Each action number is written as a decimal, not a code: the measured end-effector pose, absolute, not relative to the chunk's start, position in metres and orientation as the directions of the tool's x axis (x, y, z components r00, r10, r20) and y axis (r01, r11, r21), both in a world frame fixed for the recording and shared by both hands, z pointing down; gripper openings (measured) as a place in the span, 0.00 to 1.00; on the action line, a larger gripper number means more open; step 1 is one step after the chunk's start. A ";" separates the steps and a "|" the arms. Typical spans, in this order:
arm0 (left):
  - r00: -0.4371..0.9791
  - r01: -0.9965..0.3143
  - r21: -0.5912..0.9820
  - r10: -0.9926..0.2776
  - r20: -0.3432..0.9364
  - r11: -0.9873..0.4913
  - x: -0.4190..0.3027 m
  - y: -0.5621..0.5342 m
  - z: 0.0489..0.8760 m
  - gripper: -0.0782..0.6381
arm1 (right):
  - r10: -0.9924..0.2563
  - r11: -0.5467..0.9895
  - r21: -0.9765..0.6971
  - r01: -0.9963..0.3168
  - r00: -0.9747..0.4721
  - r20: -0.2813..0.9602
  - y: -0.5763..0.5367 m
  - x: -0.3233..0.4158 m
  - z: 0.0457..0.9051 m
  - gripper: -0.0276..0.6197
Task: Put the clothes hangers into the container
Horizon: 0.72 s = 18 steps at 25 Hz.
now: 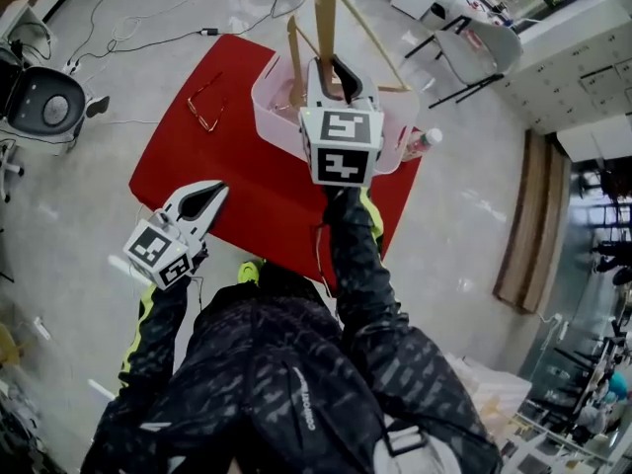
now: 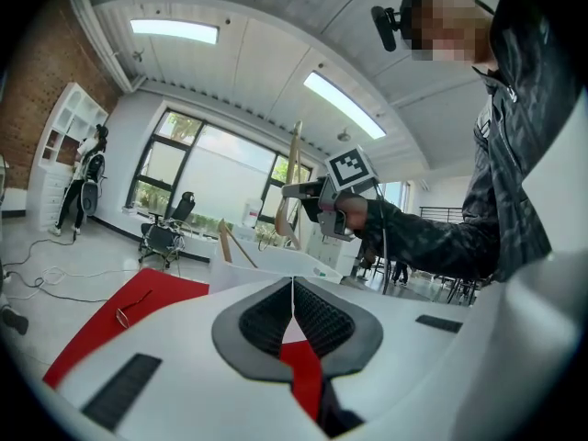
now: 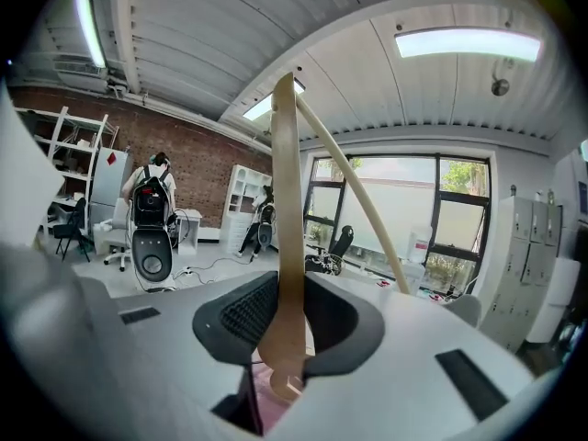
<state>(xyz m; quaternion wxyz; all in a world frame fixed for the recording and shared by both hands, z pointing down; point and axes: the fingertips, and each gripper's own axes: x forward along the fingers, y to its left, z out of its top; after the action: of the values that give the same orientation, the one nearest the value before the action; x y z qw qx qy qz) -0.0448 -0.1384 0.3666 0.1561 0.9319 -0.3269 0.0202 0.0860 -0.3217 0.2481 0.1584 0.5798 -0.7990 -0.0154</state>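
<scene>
The wooden hanger, in the head view, stands upright over the container, held by the right tongs; stiff, light and long, it probably needs room past the rim and the second hanger leaning inside. The left gripper view shows the left tongs closed on nothing. The right gripper view shows the pads clamped on its flat wooden arm, a sound hold.

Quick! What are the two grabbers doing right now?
Left gripper: shut, nothing between its jaws.
Right gripper: shut on the wooden hanger.
</scene>
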 end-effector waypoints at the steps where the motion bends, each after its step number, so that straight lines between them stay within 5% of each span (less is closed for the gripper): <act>1: 0.782 -0.620 0.282 -0.606 0.145 -0.732 -0.045 -0.141 0.369 0.13 | -0.930 0.328 0.207 -0.922 -0.277 0.240 -0.328 0.087 0.252 0.19; 18: 0.746 -0.663 0.319 -0.633 0.207 -0.677 -0.041 -0.161 0.401 0.13 | -0.867 0.354 0.140 -0.925 -0.268 0.421 -0.394 0.097 0.357 0.19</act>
<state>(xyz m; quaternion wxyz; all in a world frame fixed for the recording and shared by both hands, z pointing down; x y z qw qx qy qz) -0.0409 -0.1610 0.4013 0.1896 0.9148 -0.3544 0.0396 0.0970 -0.3935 0.3569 0.2177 0.5646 -0.7934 0.0665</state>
